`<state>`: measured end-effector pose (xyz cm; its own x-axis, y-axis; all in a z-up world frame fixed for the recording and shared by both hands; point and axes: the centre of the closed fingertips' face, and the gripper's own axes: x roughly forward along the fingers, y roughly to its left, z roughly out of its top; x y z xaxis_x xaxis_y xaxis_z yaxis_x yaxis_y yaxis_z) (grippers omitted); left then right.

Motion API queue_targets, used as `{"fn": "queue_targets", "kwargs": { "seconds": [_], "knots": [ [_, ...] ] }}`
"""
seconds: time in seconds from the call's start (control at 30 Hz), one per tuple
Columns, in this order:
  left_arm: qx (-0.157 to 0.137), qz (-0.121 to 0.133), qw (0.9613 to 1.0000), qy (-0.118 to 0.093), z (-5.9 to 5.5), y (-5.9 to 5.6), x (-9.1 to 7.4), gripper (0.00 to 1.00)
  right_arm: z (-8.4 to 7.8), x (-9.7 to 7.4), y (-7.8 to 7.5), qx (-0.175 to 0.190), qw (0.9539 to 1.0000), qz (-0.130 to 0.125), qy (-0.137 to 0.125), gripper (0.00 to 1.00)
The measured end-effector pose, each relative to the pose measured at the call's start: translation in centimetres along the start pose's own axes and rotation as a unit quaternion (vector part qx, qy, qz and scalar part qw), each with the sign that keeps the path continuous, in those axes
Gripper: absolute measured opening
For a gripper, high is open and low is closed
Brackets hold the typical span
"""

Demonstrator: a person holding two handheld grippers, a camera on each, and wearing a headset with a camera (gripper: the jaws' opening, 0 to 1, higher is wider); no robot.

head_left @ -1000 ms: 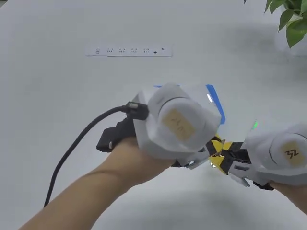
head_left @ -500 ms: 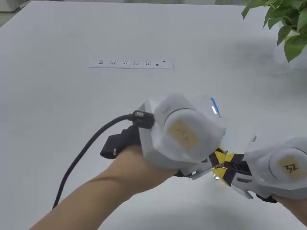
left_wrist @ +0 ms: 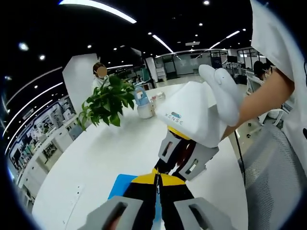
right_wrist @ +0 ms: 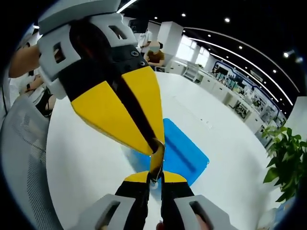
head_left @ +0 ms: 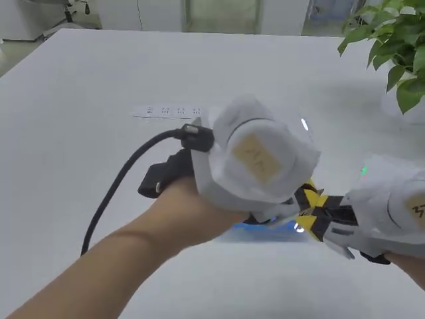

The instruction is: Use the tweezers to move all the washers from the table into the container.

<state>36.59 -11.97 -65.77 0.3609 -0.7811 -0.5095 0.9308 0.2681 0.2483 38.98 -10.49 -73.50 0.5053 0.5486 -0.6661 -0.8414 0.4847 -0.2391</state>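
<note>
On white table (right_wrist: 91, 158), blue container (right_wrist: 184, 153), contents unclear, tweezers (right_wrist: 156, 163) over it

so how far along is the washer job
Done: nothing I can confirm. In hand: left gripper and right gripper meet tip to tip over the blue container, pinching what looks like the tweezers. Left: seemingly the whole transfer.

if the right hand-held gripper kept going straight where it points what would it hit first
The left hand-held gripper: its yellow jaws sit straight ahead of the right hand-held gripper, seemingly almost touching.
</note>
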Motion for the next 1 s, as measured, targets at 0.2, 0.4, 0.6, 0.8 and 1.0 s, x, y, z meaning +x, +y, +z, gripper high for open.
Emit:
{"fn": "queue_targets", "kwargs": {
  "seconds": [0.2, 0.4, 0.6, 0.8, 1.0],
  "knots": [
    [0.014, 0.021, 0.9997, 0.005, 0.1, 2.4, 0.1, 0.0, 1.5, 1.3, -1.9, 0.006, 0.9997, -0.009, -0.021, 0.04],
    [0.003, 0.029, 0.9994, 0.017, -1.4, 3.9, 1.4, 0.0, 1.0, 3.3, -2.9, 0.012, 0.9998, -0.009, -0.015, 0.04],
    [0.002, 0.02, 0.9989, 0.041, -3.6, 4.1, 2.9, 0.0, -0.6, 5.2, -2.9, 0.014, 0.9998, 0.005, 0.013, 0.05],
    [-0.003, 0.01, 0.9986, 0.051, -5.0, 4.6, 3.6, 0.0, -1.5, 6.8, -3.1, 0.009, 0.9993, 0.017, 0.033, 0.05],
    [-0.013, 0.009, 0.9983, 0.056, -5.5, 5.4, 3.6, 0.0, -1.4, 7.4, -3.4, 0.019, 0.9987, 0.024, 0.04, 0.05]
  ]
}}
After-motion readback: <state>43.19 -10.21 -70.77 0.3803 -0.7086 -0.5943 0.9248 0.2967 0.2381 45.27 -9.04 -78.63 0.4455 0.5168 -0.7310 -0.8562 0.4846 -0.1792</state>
